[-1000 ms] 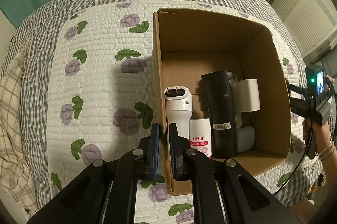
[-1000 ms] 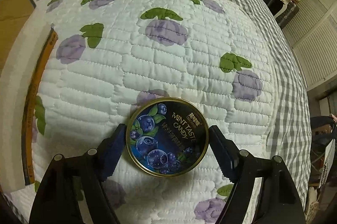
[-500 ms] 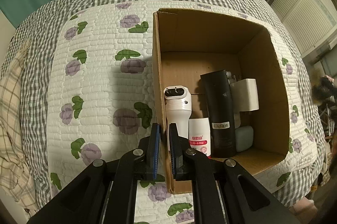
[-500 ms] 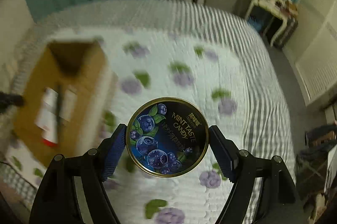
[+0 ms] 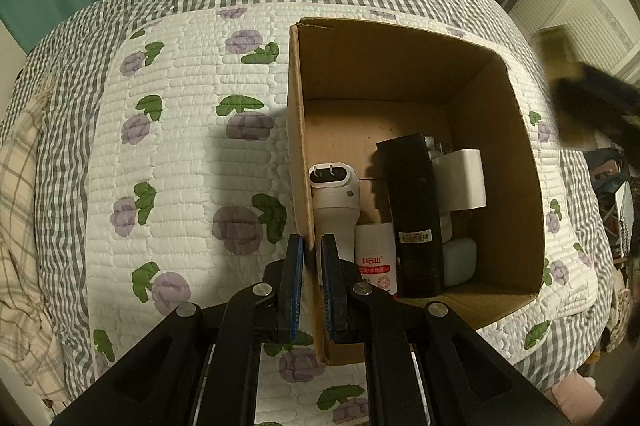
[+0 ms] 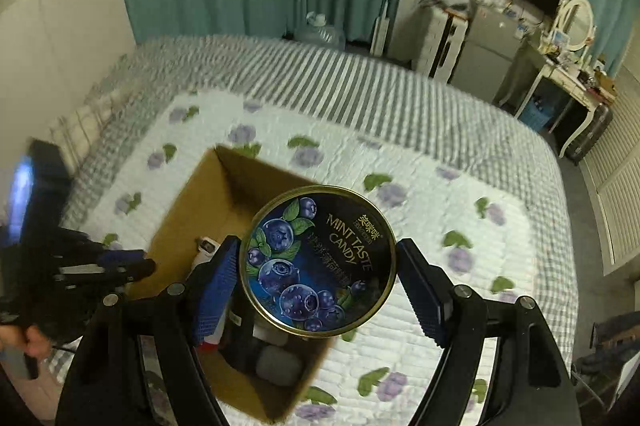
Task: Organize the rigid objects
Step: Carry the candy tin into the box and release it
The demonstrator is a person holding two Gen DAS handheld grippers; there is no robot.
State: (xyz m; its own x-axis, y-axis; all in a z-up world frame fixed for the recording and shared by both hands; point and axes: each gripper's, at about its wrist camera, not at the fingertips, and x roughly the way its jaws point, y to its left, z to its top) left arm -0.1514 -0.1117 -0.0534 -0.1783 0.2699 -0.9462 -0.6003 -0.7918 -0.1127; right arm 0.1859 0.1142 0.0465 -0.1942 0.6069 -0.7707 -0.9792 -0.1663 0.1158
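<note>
Candy tin [image 6: 318, 262]: one, round, dark blue lid with blueberry print and gold rim, lettered "MINT TASTE CANDY". Held in the right tool [image 6: 318, 286], pads spread wide and pressed against opposite sides of the rim. Tin up in the air, over the near right part of the cardboard box [image 6: 188, 209] as seen from the right wrist.

Cardboard box [image 5: 400, 65]: one, open top, resting on the bed [image 5: 180, 153] on a white quilt with purple flowers and green leaves; grey-checked cover beyond the quilt.

Left tool [image 5: 311, 282]: pads almost together, clamped on the box's left wall, one pad outside, one inside. Same tool visible, blurred, at the left edge of the right wrist view [image 6: 120, 266].

Contents of box, counted from the left wrist view, all at the near end:
- 1 white device with a two-pin socket on its end [image 5: 334, 193], against the left wall.
- 1 white bottle with red label [image 5: 375, 258], just beside it.
- 1 black cylinder [image 5: 412, 209], long, lying beside the bottle.
- 1 white block [image 5: 464, 177], right of the cylinder.
- 1 pale green rounded case [image 5: 460, 262], near right corner.
- More white items partly hidden behind the cylinder; count not readable.

Far half of box floor bare cardboard.

Blurred dark shape at right edge of left wrist view [image 5: 592, 105]; identity not clear.
</note>
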